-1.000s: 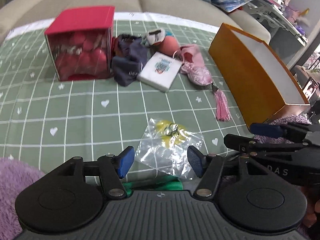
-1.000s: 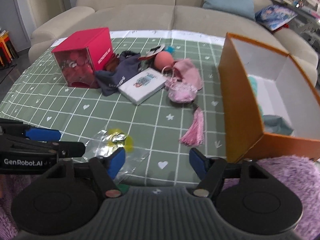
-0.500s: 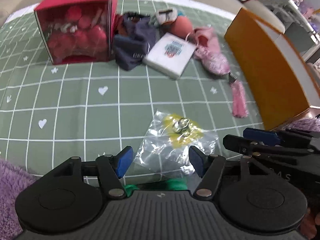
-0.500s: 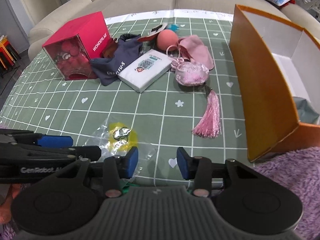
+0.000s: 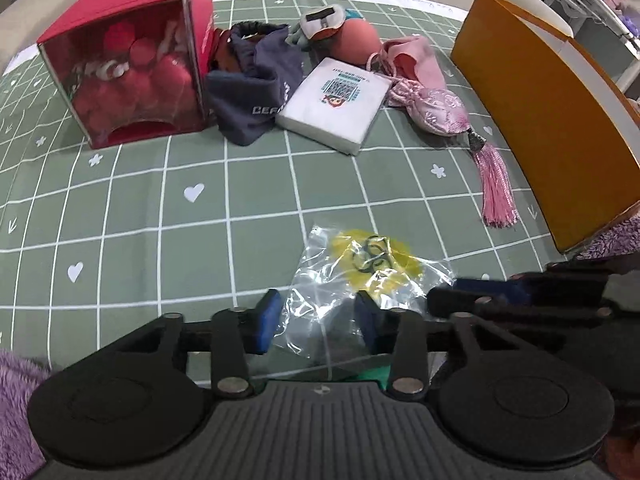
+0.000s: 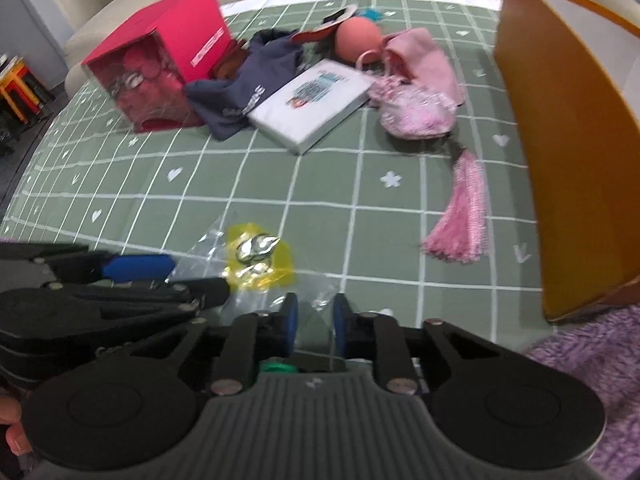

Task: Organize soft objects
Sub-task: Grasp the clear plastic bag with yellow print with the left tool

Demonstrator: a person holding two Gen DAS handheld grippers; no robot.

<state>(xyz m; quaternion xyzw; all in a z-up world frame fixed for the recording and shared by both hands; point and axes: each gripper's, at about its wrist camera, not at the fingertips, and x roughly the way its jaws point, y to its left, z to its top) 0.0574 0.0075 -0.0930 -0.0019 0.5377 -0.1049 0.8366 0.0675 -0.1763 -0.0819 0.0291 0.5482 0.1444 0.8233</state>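
A clear plastic bag (image 5: 360,280) with a yellow patch and metal rings lies on the green checked cloth. My left gripper (image 5: 318,320) is partly open, its blue pads on either side of the bag's near edge. My right gripper (image 6: 314,326) has narrowed around the bag's right corner (image 6: 316,300), a small gap still between the pads. The left gripper shows at the left of the right wrist view (image 6: 140,268). Further back lie a navy pouch (image 5: 256,92), a white packet (image 5: 336,104), a pink pouch with tassel (image 5: 436,108) and a salmon ball (image 5: 356,38).
A red box with a clear window (image 5: 132,68) stands at back left. An open orange box (image 5: 552,120) stands at the right. Purple fluffy fabric (image 6: 592,364) lies at the near corners. A sofa is behind the table.
Both grippers moved forward and down to the plastic bag. The right gripper's jaws narrowed a lot; the left gripper's jaws narrowed somewhat around the bag's edge.
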